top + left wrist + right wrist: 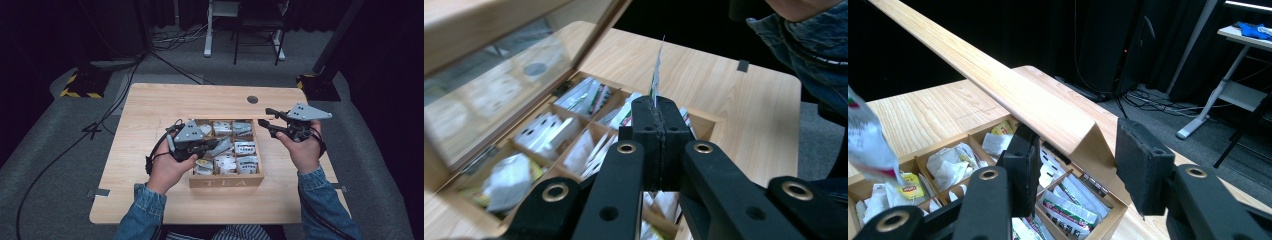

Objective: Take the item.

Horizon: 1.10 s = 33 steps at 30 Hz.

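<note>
Left gripper [657,107]: we recorded its jaws pressed together on a tea sachet [655,75], the thin packet standing edge-on above the pads, raised over the near-left compartments of the wooden tea box [226,182].

Right gripper [1075,162]: we recorded its jaws partly spread around the free corner of the box's hinged lid [1013,92]; we could not tell whether the pads pressed the wood or merely bracketed it. In the high view that gripper [268,123] sat at the box's far-right corner.

Tea box: lettered TEA on its front, standing near the middle of the desk [150,105], toward its near edge; compartments held further packets [245,147] and loose bags with yellow tags [910,190].

Risks, as we judged them:
- Lid: if the right jaws slackened or slid off the corner, the lid could drop onto the left gripper and the sachet.
- Sachet: gripped only by its lower edge, it could pivot or slip free if swung quickly.
- Neighbouring packets: a tag string caught on the lifted sachet could drag others out.
- Box: a hard sideways pull on the lid could shift the box toward the near edge of the desk.
</note>
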Motion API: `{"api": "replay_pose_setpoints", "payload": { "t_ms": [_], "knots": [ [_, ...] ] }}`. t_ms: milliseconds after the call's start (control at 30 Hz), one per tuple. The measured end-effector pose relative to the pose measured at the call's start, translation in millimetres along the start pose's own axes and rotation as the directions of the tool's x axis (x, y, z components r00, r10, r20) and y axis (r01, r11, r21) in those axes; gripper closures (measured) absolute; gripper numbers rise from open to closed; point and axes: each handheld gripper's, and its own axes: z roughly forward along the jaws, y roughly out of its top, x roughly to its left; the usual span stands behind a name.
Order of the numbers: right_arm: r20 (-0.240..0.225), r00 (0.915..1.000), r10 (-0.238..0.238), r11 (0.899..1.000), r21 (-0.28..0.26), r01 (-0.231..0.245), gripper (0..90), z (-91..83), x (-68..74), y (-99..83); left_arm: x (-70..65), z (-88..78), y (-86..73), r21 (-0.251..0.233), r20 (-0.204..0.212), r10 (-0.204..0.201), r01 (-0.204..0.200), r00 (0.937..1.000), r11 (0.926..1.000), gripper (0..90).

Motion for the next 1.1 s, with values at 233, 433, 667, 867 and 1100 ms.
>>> {"api": "replay_pose_setpoints", "payload": {
  "t_ms": [233,433,667,867,1100],
  "knots": [
    [0.007,1.0000,-0.002,1.000,0.002,0.002,54.5,-0.4,1.4,-0.5,7.7,-18.7,-7.0,-0.006,-0.041,-0.015,0.015,0.9991,0.9999,89.2],
    [0.010,0.9999,-0.009,1.000,0.000,0.009,54.5,-1.5,3.5,-2.9,17.7,-33.1,-16.1,-0.006,-0.078,-0.038,0.038,0.9962,0.9993,89.2],
    [0.020,0.9996,-0.020,1.000,0.004,0.020,54.1,-3.2,7.4,-5.7,27.1,-41.6,-23.8,0.026,-0.093,-0.047,0.050,0.9945,0.9984,88.9],
    [0.023,0.9996,-0.017,1.000,0.002,0.017,53.9,-3.5,8.5,-6.8,33.6,-52.2,-27.8,0.054,-0.133,-0.040,0.047,0.9903,0.9974,88.9],
    [0.023,0.9996,-0.016,1.000,0.006,0.016,53.7,-2.9,8.8,-7.2,39.5,-61.7,-39.0,0.080,-0.179,-0.053,0.068,0.9824,0.9944,88.9]
  ]
}}
